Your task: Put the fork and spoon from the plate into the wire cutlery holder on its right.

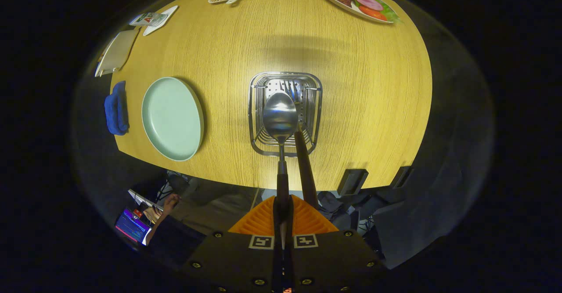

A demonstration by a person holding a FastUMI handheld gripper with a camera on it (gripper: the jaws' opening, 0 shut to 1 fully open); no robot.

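- Gripper view: gripper (282, 211) clamps the spoon (280, 117) by its handle, bowl hanging over the wire cutlery holder (259, 108), which sits right of the bare plate (172, 118).
- Fork (304, 161) stands in holder already — spoon step underway.
- Next, likely: lower spoon into the basket, then open fingers w/o tipping holder.

The spoon (280, 119), steel bowl on a dark wooden handle, is clamped in the gripper (282, 220), bowl over the square wire cutlery holder (285, 113). The fork (303, 152) leans inside it, handle out. The pale green plate (172, 118) lies left, empty.
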